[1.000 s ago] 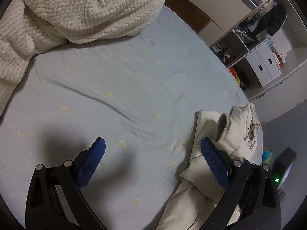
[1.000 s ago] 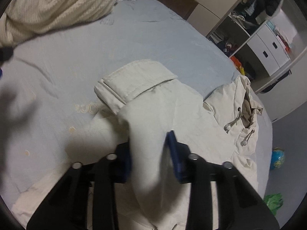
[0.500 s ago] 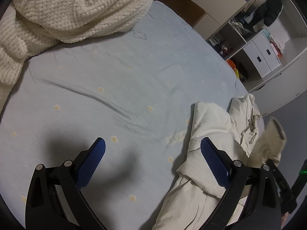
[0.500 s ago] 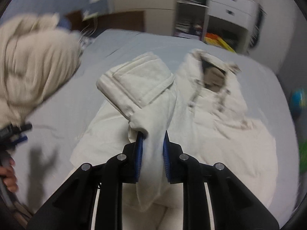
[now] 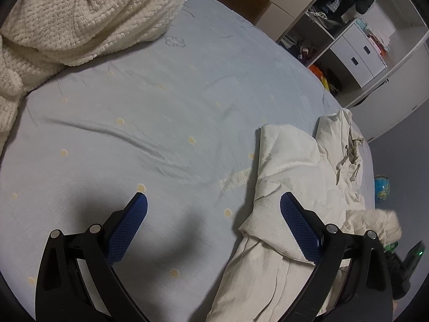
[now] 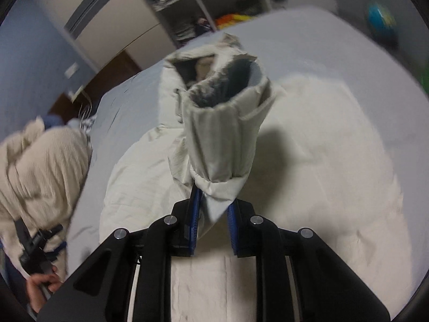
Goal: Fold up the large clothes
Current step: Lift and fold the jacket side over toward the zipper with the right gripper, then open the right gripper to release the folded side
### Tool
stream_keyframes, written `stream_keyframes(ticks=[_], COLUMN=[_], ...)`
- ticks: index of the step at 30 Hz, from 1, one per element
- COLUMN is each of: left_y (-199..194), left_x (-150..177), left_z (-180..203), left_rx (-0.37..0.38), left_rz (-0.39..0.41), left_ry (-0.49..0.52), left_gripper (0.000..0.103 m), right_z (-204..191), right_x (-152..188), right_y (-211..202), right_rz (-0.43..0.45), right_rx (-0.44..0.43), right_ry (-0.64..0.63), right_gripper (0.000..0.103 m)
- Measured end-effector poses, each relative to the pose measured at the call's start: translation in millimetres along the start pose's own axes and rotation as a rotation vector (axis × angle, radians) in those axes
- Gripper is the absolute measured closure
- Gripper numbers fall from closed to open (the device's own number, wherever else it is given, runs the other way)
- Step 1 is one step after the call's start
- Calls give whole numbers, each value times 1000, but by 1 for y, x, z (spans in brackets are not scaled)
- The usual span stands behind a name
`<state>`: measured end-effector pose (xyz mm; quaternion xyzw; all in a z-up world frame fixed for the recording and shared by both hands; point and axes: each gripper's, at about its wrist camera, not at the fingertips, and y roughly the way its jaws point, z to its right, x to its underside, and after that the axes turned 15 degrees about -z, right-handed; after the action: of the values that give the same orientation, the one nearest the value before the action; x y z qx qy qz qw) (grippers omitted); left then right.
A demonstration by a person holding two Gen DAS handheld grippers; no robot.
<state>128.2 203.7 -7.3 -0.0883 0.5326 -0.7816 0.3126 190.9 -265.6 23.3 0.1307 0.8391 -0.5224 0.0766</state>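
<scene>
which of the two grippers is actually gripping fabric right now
The right gripper: its jaws pinch the cream jacket's sleeve. The left gripper hangs open above the blue sheet.

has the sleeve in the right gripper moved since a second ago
Yes. The sleeve, pinched in the right gripper, lay folded toward the blanket side of the bed; now it stands lifted above the jacket, its cuff toward the shelves.

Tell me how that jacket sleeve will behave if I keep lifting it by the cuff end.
Probably floppy: the sleeve bunches where the right gripper pinches it. Likely padded, since its cuff holds open. The jacket body may drag along.
</scene>
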Motion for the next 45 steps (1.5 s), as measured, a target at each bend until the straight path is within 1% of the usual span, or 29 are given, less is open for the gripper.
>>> stream_keyframes(ticks=[3, 5, 7, 8, 12, 13, 18, 20, 21, 22, 23, 24, 25, 27, 31, 33, 35, 38, 39, 42, 43, 44, 45], left_y=[1, 1, 2, 2, 3, 4, 10, 14, 16, 18, 20, 22, 23, 26, 31, 32, 34, 37, 38, 41, 42, 43, 44], left_x=[1, 1, 1, 1, 2, 2, 3, 5, 6, 7, 8, 9, 10, 11, 12, 12, 11, 12, 12, 14, 14, 15, 15], left_z=[1, 1, 2, 2, 4, 5, 12, 18, 22, 24, 27, 30, 31, 35, 38, 39, 40, 45, 47, 53, 55, 58, 60], left_rx=[-1, 1, 3, 4, 3, 3, -6, -10, -13, -16, -19, -21, -20, -19, -17, -17, -13, -11, -15, -21, -22, -23, -24], left_rz=[-4, -7, -10, -10, -17, -19, -39, -53, -61, -66, -71, -77, -79, -87, -97, -101, -105, -112, -117, -121, -122, -123, -124], left_ry=[8, 11, 11, 12, 19, 20, 45, 65, 80, 91, 101, 112, 117, 126, 129, 129, 130, 145, 155, 178, 183, 190, 197], left_gripper=[7, 7, 7, 7, 7, 7, 7, 7, 7, 7, 7, 7, 7, 7, 7, 7, 7, 7, 7, 7, 7, 7, 7], right_z=[22, 38, 52, 55, 72, 76, 102, 103, 101, 99, 94, 90, 87, 81, 78, 81, 88, 108, 115, 122, 124, 124, 125], right_x=[9, 15, 21, 23, 29, 31, 33, 30, 27, 24, 20, 16, 11, -3, -19, -20, -15, -1, 4, 12, 12, 12, 12], right_y=[9, 17, 24, 26, 31, 31, 31, 32, 32, 32, 30, 29, 28, 21, 5, 3, 10, 30, 37, 40, 39, 37, 35], right_rz=[-31, -53, -69, -73, -73, -68, -32, -23, -18, -13, -9, -1, 6, 27, 77, 81, 65, 6, -8, -8, -13, -17, -21], right_rx=[-59, -123, -178, -187, -228, -232, -294, -310, -304, -293, -265, -254, -248, -242, -253, -239, -217, -178, -180, -207, -213, -213, -207], right_ry=[81, 155, 219, 232, 278, 285, 371, 387, 377, 363, 341, 325, 312, 296, 285, 283, 292, 337, 347, 361, 357, 348, 332], right_gripper=[87, 85, 78, 76, 60, 57, 57, 57, 62, 72, 75, 81, 84, 87, 89, 89, 89, 89, 89, 78, 73, 70, 65])
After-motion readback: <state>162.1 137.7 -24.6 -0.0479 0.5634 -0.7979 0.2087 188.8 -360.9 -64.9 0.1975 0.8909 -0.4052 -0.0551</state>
